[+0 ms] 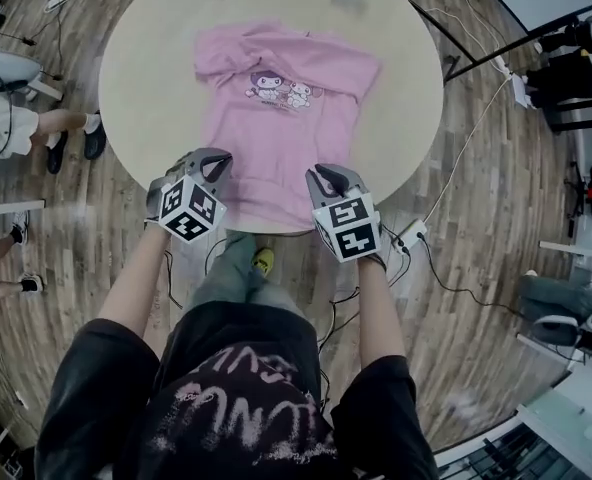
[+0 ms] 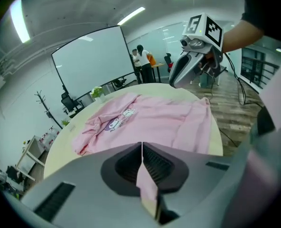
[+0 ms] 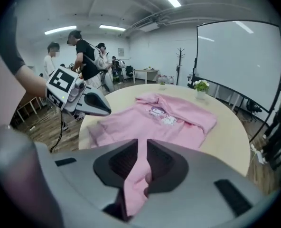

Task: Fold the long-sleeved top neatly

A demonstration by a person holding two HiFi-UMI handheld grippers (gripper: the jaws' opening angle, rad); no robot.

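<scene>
Pink long-sleeved cotton top [image 1: 276,118] with a cartoon print lies face-up on the round beige table [image 1: 146,68], collar toward the table's far side, hem at its near edge, sleeves rumpled in by the shoulders. No fold across the body shows, so the task looks early, with the hem-to-collar fold and the tidying still to do. Left gripper [image 1: 214,168] has its jaws together on a thin pinch of hem at the table's near-left edge; right gripper [image 1: 328,180] is clamped on a thicker bunch of hem at the near-right edge.
</scene>
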